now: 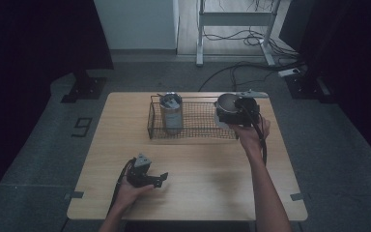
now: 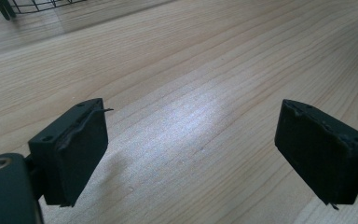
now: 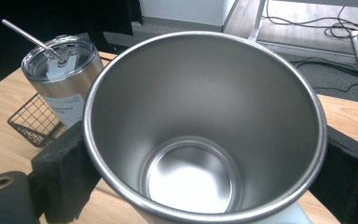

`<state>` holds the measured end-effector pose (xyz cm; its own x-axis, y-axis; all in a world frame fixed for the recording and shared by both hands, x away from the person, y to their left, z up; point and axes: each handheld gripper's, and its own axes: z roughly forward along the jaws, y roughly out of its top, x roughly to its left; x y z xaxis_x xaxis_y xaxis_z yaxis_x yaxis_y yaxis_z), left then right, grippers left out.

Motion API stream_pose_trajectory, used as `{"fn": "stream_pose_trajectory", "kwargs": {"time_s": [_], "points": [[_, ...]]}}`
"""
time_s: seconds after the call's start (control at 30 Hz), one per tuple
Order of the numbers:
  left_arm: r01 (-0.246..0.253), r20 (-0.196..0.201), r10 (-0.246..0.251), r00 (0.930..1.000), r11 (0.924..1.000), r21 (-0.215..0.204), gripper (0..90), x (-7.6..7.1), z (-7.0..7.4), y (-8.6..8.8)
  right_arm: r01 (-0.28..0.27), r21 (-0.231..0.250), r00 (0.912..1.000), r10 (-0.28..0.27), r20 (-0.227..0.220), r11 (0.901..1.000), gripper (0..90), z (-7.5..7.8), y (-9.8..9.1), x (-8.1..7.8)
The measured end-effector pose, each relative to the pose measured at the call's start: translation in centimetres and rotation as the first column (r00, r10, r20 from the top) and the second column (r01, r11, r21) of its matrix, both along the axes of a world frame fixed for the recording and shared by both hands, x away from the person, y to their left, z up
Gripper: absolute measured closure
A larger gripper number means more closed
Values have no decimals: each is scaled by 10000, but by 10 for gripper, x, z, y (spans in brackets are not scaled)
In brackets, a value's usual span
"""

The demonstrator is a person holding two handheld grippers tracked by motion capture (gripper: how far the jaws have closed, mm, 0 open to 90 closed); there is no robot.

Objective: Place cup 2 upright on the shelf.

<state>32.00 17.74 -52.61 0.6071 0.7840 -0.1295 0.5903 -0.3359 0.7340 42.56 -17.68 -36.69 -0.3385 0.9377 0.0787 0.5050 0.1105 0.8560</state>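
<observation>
Gripping a steel cup [image 3: 205, 135], right tongs [image 3: 205, 177]; left tongs [image 2: 191, 154] agape.

Your left hand [image 1: 128, 191] rests low near your edge, forearm coming in from the bottom, and holds the left gripper [image 1: 160, 178] pointing toward the right. Its jaws stand apart with nothing between them, the two black pads [image 2: 81, 151] well separated. Your right arm stretches far forward, the right hand [image 1: 251, 133] wrapped around the right gripper [image 1: 228, 111], wrist bent a little inward. Its jaws are pressed against both sides of a steel cup [image 3: 205, 130], gripping it.
</observation>
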Motion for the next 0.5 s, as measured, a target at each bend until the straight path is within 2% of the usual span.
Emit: {"fn": "stream_pose_trajectory", "kwargs": {"time_s": [0.5], "points": [[40, -27, -40, 10000, 10000, 71, 99, 0, -1, -1, -22, -9, 10000, 22, -37, 10000, 75, -7, 8, 16]]}}
